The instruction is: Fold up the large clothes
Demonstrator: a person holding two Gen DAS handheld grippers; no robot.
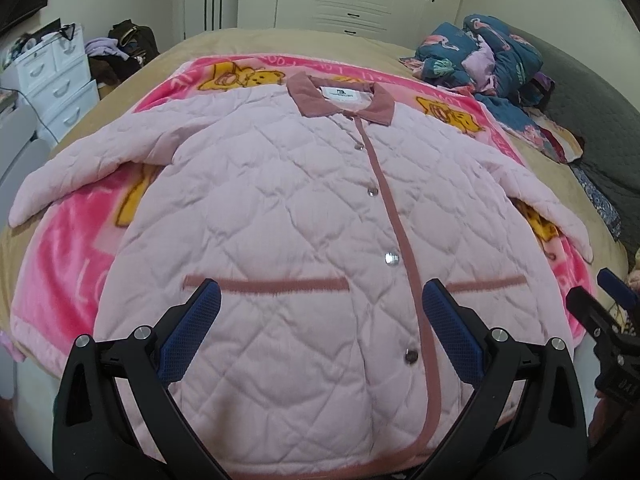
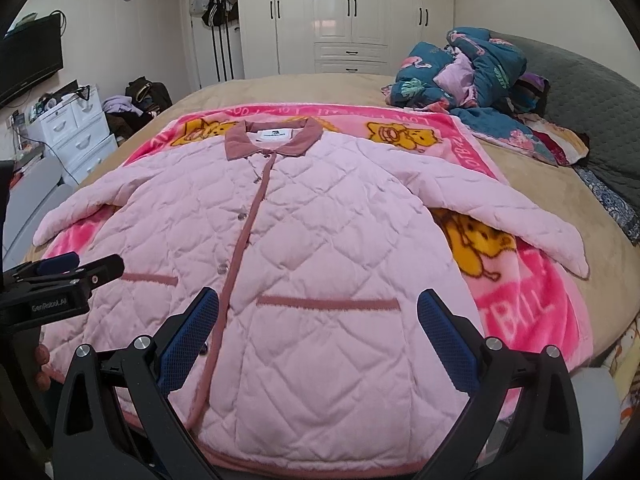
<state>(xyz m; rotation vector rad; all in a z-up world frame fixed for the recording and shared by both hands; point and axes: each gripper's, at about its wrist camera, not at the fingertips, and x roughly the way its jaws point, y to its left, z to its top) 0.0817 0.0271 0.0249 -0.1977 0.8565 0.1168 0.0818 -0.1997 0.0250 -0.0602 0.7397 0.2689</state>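
A pale pink quilted jacket (image 1: pixel 288 208) lies flat and buttoned on a pink cartoon blanket (image 1: pixel 60 264), collar at the far side, both sleeves spread outward. It also shows in the right wrist view (image 2: pixel 320 248). My left gripper (image 1: pixel 320 292) is open and empty, hovering above the jacket's lower hem near the left pocket. My right gripper (image 2: pixel 318 300) is open and empty above the hem near the right pocket. Each gripper shows at the edge of the other's view: the right one (image 1: pixel 612 284), the left one (image 2: pixel 76 264).
The blanket (image 2: pixel 520 312) covers a tan bed (image 2: pixel 580 208). A heap of blue patterned bedding (image 2: pixel 472 76) lies at the far right. A white drawer unit (image 2: pixel 76 128) and dark bags stand left of the bed. White wardrobes (image 2: pixel 352 12) line the back wall.
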